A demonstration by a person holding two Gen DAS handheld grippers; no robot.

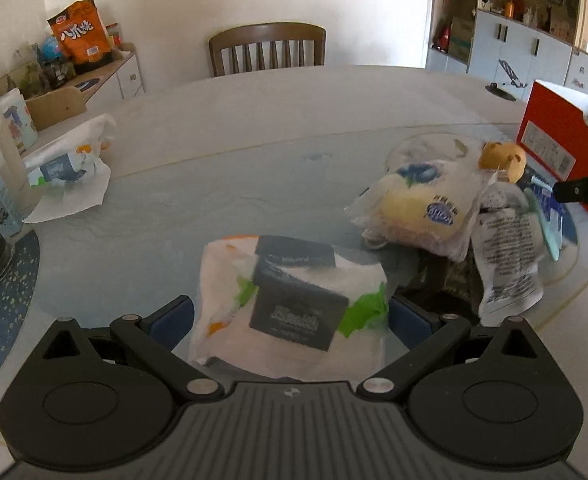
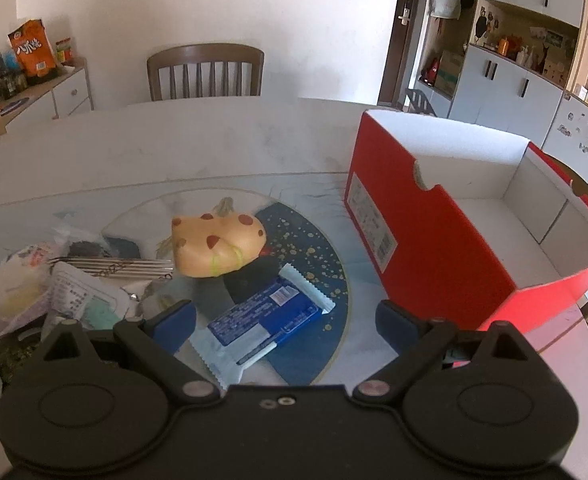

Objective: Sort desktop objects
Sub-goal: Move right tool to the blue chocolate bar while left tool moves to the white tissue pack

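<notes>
The left hand-held gripper point(image 1: 289, 314) has its two blue pads set wide, one on each side of one white tissue pack with green and orange print point(image 1: 294, 316); whether the pads press it cannot be told. One dark grey rectangular box point(image 1: 300, 312) lies on that pack. A second tissue pack point(image 1: 67, 168) sits at the far left of the tabletop point(image 1: 229, 120).

The right hand-held gripper point(image 2: 285, 326) stands wide open, holding nothing, over one blue-and-white snack bar wrapper point(image 2: 263, 320) on a blue speckled mat point(image 2: 314, 248). Just beyond lies one tan spotted plush toy point(image 2: 217, 246). One open red cardboard box with white interior point(image 2: 434, 236) stands at the right. A heap of crumpled wrappers point(image 2: 53, 284) lies left.
</notes>
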